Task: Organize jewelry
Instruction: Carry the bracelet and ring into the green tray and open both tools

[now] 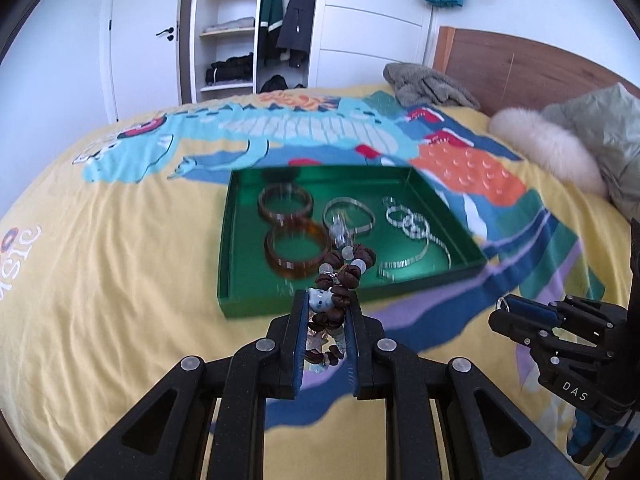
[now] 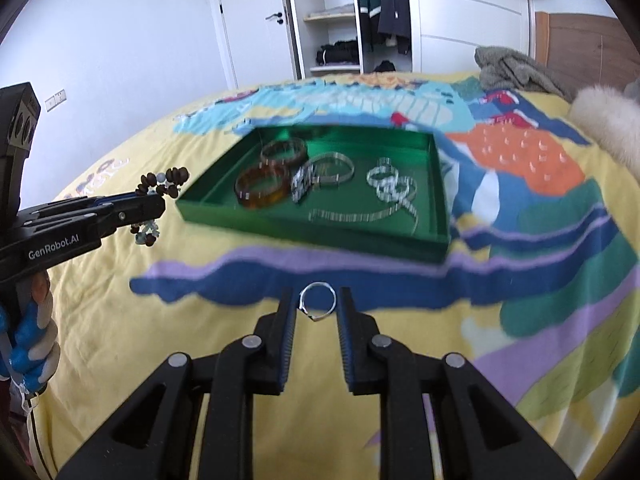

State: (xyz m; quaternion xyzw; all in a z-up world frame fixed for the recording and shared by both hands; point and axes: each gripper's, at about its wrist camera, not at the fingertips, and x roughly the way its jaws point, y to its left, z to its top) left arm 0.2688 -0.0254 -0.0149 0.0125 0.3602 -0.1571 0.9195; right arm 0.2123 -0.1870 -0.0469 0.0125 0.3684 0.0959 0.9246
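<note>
Two pieces are up off the bedspread (image 2: 280,360), both short of the green tray (image 2: 438,184). Best carried over its near wall to bare floor beside the amber bangles (image 1: 296,252), then let go low. Left gripper (image 1: 326,308), nearly closed, clamps the brown bead bracelet (image 1: 344,268); right gripper (image 2: 318,300), narrowly parted, pinches a thin silver ring (image 2: 318,300).
</note>
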